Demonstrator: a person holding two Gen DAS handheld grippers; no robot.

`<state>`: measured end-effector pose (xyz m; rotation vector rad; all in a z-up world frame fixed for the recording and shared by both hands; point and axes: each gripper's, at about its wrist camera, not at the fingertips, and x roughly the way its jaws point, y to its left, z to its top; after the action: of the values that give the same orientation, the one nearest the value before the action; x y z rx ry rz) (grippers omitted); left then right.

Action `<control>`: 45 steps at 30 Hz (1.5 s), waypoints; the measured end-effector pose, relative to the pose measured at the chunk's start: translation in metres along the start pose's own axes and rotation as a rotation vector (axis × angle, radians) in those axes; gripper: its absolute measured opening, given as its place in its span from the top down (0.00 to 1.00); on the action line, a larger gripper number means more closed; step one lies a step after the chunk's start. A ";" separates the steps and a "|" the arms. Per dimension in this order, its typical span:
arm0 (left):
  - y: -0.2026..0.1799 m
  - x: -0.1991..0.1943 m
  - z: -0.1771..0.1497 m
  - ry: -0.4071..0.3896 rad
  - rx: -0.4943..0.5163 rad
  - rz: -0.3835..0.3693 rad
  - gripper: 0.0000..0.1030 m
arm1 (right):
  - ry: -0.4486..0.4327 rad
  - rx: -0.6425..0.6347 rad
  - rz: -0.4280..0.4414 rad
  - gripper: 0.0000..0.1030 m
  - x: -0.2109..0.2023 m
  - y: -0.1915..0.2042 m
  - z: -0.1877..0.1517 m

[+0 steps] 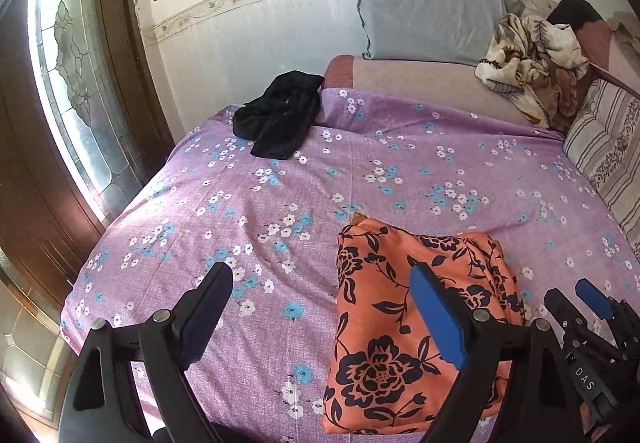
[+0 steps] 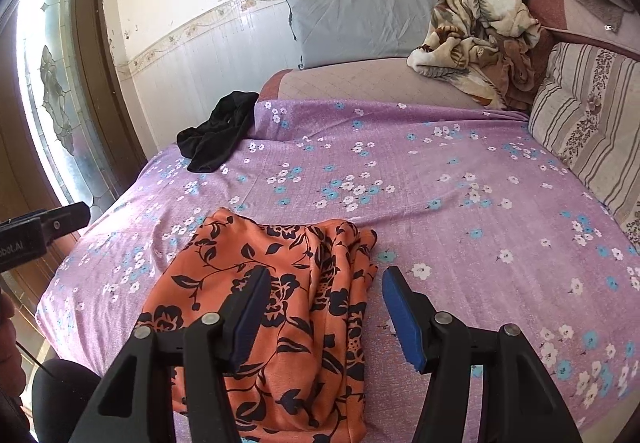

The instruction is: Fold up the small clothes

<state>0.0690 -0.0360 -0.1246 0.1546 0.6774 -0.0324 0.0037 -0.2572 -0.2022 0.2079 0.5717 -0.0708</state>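
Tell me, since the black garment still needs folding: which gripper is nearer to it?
Left, likely. The black garment lies at the bed's far left edge. The left gripper hovers open on that side; the right gripper sits open farther right, over the orange floral cloth.

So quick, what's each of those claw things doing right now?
Left gripper: open, holding nothing.
Right gripper: open, empty, above the orange black-flowered cloth garment.

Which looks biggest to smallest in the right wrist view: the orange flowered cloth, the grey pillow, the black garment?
1. Orange flowered cloth, though it lies nearest the camera, which inflates it.
2. Grey pillow, far off against the wall.
3. Black garment, clearly smallest.
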 end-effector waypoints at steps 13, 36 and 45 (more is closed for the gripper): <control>0.002 -0.003 0.002 -0.009 -0.023 -0.007 0.13 | -0.003 -0.002 -0.032 0.40 0.001 -0.002 -0.001; 0.019 0.009 -0.009 0.027 -0.057 0.022 0.13 | -0.003 -0.091 -0.049 0.40 0.003 0.020 -0.012; 0.016 0.005 -0.010 0.015 -0.044 0.007 0.13 | -0.007 -0.092 -0.051 0.40 0.002 0.021 -0.012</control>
<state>0.0674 -0.0189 -0.1333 0.1152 0.6916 -0.0102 0.0019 -0.2340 -0.2098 0.1039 0.5718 -0.0944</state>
